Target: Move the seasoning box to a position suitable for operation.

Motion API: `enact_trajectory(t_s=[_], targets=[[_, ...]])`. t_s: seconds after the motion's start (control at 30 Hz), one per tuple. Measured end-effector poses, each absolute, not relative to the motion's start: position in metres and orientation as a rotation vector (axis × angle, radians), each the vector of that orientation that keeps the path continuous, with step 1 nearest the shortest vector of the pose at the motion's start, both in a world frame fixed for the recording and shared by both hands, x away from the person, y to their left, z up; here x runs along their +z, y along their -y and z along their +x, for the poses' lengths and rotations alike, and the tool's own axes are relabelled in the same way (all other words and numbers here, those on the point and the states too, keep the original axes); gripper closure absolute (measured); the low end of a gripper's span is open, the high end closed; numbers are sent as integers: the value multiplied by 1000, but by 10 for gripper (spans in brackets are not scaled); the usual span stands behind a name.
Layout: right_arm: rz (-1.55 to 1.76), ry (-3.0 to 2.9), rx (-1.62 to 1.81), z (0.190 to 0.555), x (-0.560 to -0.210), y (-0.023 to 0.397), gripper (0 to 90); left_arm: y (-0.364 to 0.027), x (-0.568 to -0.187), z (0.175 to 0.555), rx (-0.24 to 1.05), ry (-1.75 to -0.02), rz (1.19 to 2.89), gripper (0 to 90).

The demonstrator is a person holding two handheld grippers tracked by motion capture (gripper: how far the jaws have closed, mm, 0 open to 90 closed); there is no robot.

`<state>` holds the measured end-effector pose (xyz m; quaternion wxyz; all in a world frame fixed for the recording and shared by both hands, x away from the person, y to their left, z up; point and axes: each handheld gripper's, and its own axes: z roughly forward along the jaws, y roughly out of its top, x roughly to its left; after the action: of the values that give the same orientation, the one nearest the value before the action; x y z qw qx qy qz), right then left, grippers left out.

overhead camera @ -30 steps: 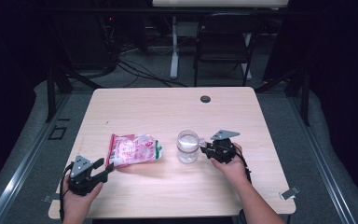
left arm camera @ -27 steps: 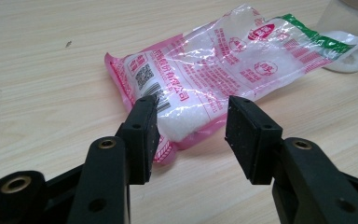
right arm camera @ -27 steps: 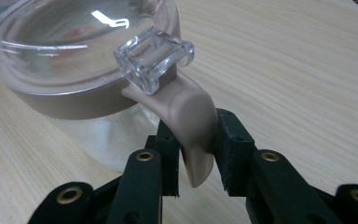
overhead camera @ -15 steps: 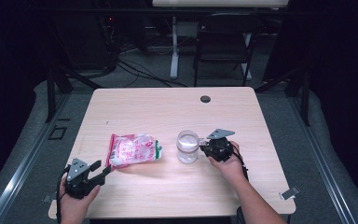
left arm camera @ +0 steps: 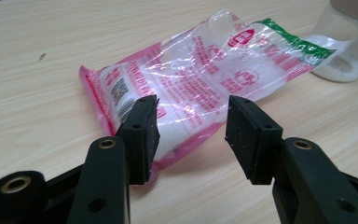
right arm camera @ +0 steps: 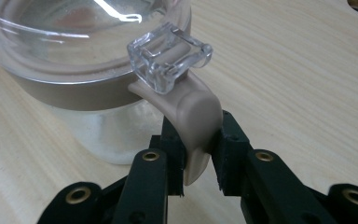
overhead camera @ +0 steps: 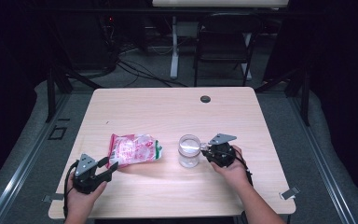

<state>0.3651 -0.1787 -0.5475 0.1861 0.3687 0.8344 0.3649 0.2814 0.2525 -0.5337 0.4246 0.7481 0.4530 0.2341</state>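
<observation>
A clear plastic bag (overhead camera: pixel 133 150) with pink and green print lies flat on the table, holding white grains (left arm camera: pixel 205 79). My left gripper (overhead camera: pixel 109 167) stands open just short of its near pink edge, with nothing between its pads (left arm camera: pixel 191 116). To the right stands a clear jar (overhead camera: pixel 189 150) with a beige band under its lid (right arm camera: pixel 74 93). A beige latch tab (right arm camera: pixel 193 112) hangs from the band under a clear clip (right arm camera: pixel 168 56). My right gripper (overhead camera: pixel 205 151) has just been closing and its jaws now pinch that tab from both sides (right arm camera: pixel 196 140).
The wooden table (overhead camera: pixel 168 116) has a dark round grommet (overhead camera: pixel 205 99) near its far edge. A small metal clip (overhead camera: pixel 289 192) sits at the front right corner. A chair (overhead camera: pixel 223 42) and cables stand on the floor beyond the table.
The left hand has wavered slightly near the bag's corner. The right hand, the jar and the bag stay where they were.
</observation>
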Motion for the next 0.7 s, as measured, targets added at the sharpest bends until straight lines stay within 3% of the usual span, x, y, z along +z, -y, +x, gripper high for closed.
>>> enact_trajectory(t_s=[0.57,0.7], targets=[[957,-2422,1068,320,-547,162,745,-214,-532,303,523,-986,1929,539],[1012,-2404,1149,315,-544,173,631,-208,-528,305,494,-972,1921,541]])
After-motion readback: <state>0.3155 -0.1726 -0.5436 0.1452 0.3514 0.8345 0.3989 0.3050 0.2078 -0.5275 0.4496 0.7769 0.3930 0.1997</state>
